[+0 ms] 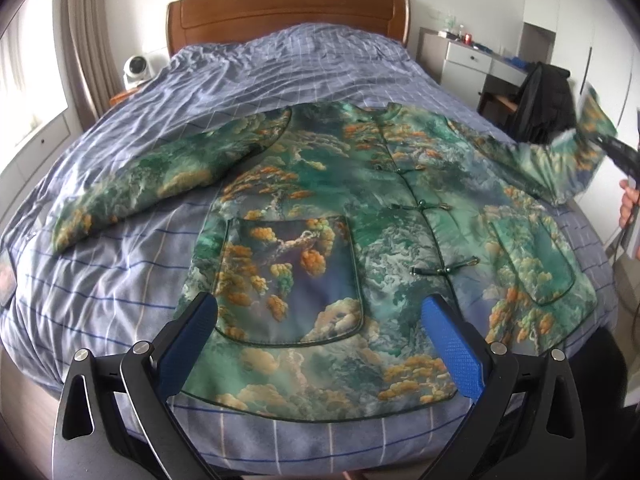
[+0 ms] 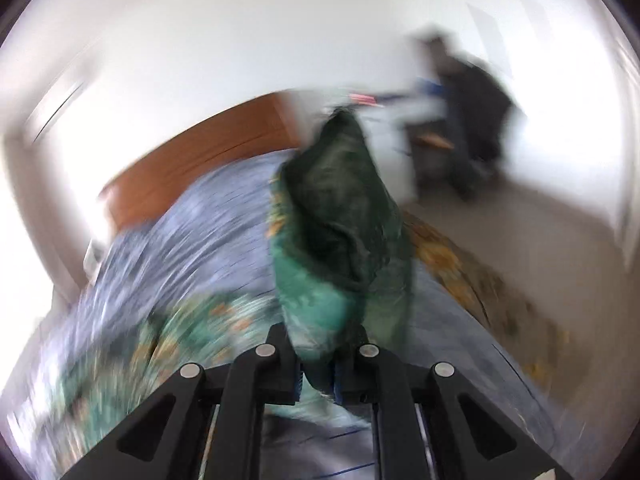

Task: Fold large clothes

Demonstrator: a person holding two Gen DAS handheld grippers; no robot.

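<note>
A green jacket (image 1: 340,208) with an orange tree and cloud print lies face up, buttoned, on the bed. Its left sleeve (image 1: 160,176) is spread out to the left. My left gripper (image 1: 320,312) is open and empty above the hem, over the left patch pocket (image 1: 288,280). My right gripper (image 2: 318,364) is shut on the cuff of the right sleeve (image 2: 340,220) and holds it raised above the bed; that view is blurred. In the left wrist view the right gripper (image 1: 614,148) holds the lifted sleeve (image 1: 576,156) at the far right.
The bed has a blue checked cover (image 1: 260,68) and a wooden headboard (image 1: 288,8). A white fan (image 1: 138,68) stands at the left. A white desk (image 1: 476,60) and a chair draped with dark clothing (image 1: 544,100) stand at the right.
</note>
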